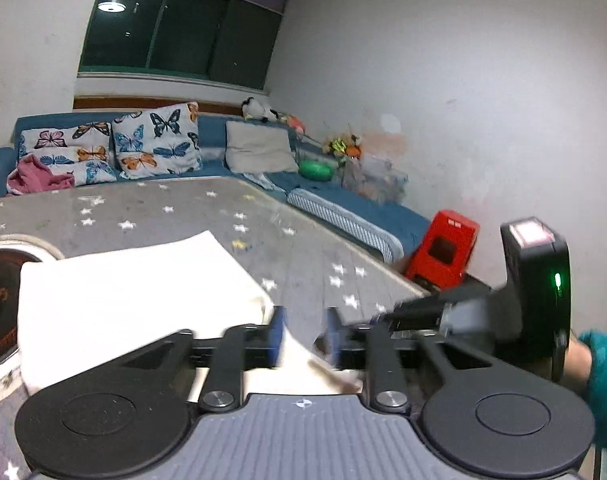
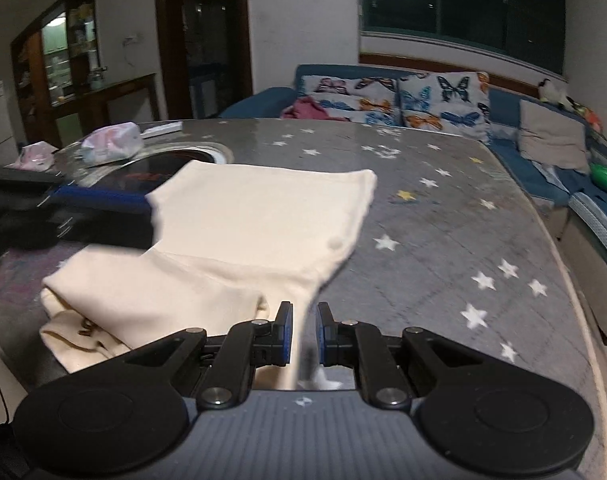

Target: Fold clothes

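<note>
My right fingers (image 2: 303,332) pinch the cream shirt (image 2: 243,224) mid-fold; my left fingers (image 1: 303,334) stand parted round its edge. Next: lay it flat ahead.

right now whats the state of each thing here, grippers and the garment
left gripper: jaws apart, cloth edge between the pads, not pinched
right gripper: shut on a pulled-up corner of the garment
cream garment: partly folded, lying on the table with one corner lifted
table: bears the garment
pink pouch: lying at the far side of the table
</note>
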